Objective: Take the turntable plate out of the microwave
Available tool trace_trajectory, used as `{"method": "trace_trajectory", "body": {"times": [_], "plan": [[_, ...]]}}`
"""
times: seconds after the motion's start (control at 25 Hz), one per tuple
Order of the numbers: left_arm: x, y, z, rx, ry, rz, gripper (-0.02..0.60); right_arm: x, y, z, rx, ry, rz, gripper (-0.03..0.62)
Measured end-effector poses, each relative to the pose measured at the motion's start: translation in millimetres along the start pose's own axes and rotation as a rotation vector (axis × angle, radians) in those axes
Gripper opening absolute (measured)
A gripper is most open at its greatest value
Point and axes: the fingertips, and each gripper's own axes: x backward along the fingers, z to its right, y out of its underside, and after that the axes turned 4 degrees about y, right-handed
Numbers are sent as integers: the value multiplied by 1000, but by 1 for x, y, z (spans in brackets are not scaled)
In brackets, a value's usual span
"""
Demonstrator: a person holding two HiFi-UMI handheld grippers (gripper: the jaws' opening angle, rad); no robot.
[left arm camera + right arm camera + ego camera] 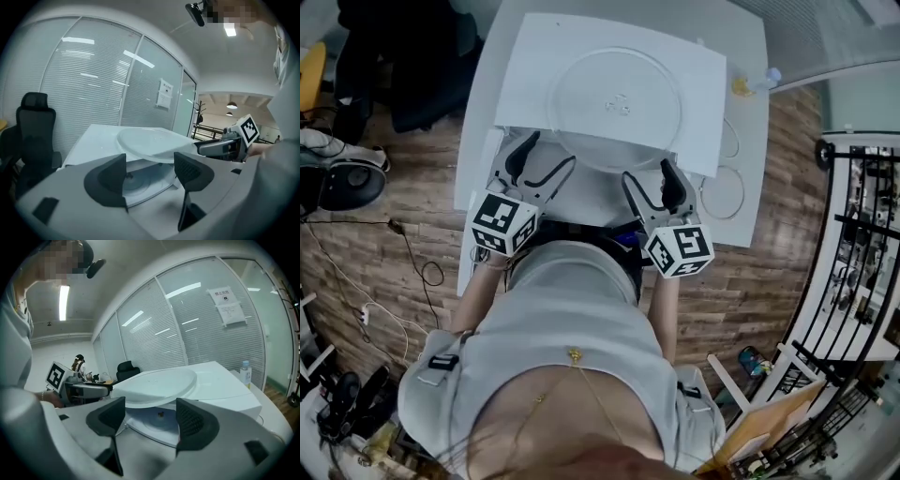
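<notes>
The clear glass turntable plate [614, 108] lies flat on top of the white microwave [534, 66], its near rim overhanging the front edge. Both gripper views show the plate [145, 143] [157, 385] above the open cavity [140, 180], where a small hub sits in the round floor recess [161, 415]. My left gripper [548, 155] [150, 161] stands open just in front of the plate's left side, touching nothing. My right gripper [647, 173] [151, 404] stands open in front of the plate's right side, empty too. Each gripper shows in the other's view.
The microwave stands on a white table [741, 197] with a round ring [722, 192] at its right. A water bottle [764, 82] [245, 372] stands at the table's far right. A black office chair [33, 136] is at the left, with cables on the wooden floor [412, 262].
</notes>
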Motion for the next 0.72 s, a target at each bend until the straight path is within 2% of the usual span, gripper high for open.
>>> {"method": "trace_trajectory", "body": {"times": [0.2, 0.44, 0.72], "plan": [[-10, 7, 11, -93, -19, -39, 319, -7, -2, 1, 7, 4, -1, 318], [-15, 3, 6, -107, -31, -40, 319, -18, -8, 2, 44, 8, -11, 318], [-24, -1, 12, -113, -6, -43, 319, -22, -12, -1, 132, 48, -18, 318]]}}
